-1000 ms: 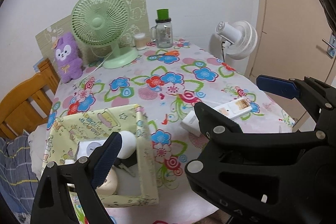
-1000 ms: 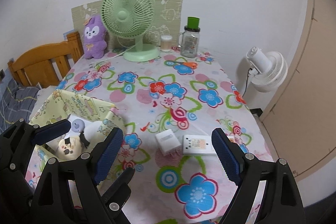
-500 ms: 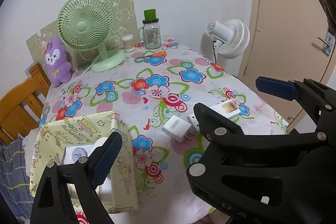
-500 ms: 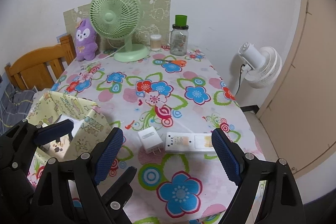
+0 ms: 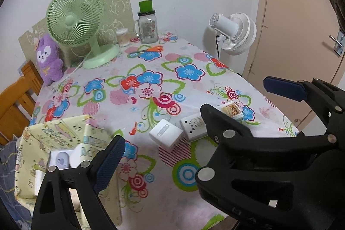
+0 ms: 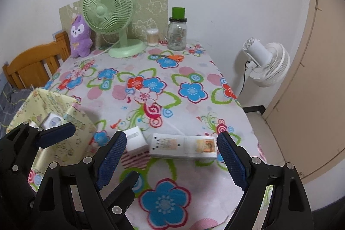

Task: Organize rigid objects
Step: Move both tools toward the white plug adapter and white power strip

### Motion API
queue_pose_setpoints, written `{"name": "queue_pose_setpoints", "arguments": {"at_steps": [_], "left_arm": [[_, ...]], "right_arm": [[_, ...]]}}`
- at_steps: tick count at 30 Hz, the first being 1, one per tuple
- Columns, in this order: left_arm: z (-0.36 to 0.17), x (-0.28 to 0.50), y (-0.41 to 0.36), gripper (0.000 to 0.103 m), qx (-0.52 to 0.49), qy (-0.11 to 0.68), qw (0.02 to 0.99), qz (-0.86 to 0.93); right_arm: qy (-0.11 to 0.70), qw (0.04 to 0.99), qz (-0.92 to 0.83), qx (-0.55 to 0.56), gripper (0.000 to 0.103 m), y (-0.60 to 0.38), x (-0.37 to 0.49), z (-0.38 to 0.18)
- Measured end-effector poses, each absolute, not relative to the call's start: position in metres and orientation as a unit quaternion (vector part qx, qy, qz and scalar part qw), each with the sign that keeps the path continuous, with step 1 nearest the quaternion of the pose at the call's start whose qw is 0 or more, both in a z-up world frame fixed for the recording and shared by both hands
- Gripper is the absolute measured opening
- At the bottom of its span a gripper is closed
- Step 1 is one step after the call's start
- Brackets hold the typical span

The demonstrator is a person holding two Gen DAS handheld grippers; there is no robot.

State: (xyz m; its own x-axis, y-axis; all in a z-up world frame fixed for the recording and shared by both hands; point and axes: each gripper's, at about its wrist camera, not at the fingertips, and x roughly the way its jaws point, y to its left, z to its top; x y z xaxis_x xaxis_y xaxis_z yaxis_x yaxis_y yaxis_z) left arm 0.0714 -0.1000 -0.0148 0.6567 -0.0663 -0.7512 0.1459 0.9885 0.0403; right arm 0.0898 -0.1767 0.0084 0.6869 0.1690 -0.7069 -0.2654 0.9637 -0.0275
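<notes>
Both grippers are hanging open and empty over the near edge of the worktop (image 6: 194, 105), which is wearing a flowered cloth. In the right wrist view the right gripper (image 6: 170, 156) is framing a white power strip (image 6: 183, 147) at lower centre, its blue pads standing apart from both ends. Just left of the strip, a white plug adapter (image 6: 134, 140) is lying beside that gripper's left pad. In the left wrist view the left gripper (image 5: 194, 120) is spreading wide, with the adapter (image 5: 166, 135) lying between its pads. A yellow patterned box (image 6: 54, 113) is sitting at lower left. Since a second ago, strip and adapter have been drawing closer and lower in both views. The strip's labels are too small to read. Farther back, a green fan (image 6: 108, 14), a purple plush toy (image 6: 79, 37) and a jar (image 6: 177, 32) are lining the wall.
</notes>
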Motion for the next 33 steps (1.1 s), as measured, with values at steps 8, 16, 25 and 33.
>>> {"name": "queue_pose_setpoints", "arguments": {"at_steps": [8, 16, 25, 33], "left_arm": [[-0.038, 0.089, -0.108, 0.095, 0.047, 0.429, 0.900, -0.060], [-0.064, 0.103, -0.111, 0.095, 0.052, 0.444, 0.893, -0.049], [-0.094, 0.114, -0.110, 0.095, 0.051, 0.473, 0.879, -0.038], [-0.106, 0.129, -0.108, 0.094, 0.053, 0.480, 0.876, -0.012]], "right_arm": [[0.395, 0.907, 0.127, -0.072, 0.088, -0.193, 0.109, -0.014], [0.404, 0.898, 0.146, -0.099, 0.088, -0.203, 0.127, -0.040], [0.424, 0.881, 0.166, -0.125, 0.088, -0.203, 0.141, -0.069], [0.441, 0.874, 0.172, -0.111, 0.088, -0.208, 0.154, -0.082]]}}
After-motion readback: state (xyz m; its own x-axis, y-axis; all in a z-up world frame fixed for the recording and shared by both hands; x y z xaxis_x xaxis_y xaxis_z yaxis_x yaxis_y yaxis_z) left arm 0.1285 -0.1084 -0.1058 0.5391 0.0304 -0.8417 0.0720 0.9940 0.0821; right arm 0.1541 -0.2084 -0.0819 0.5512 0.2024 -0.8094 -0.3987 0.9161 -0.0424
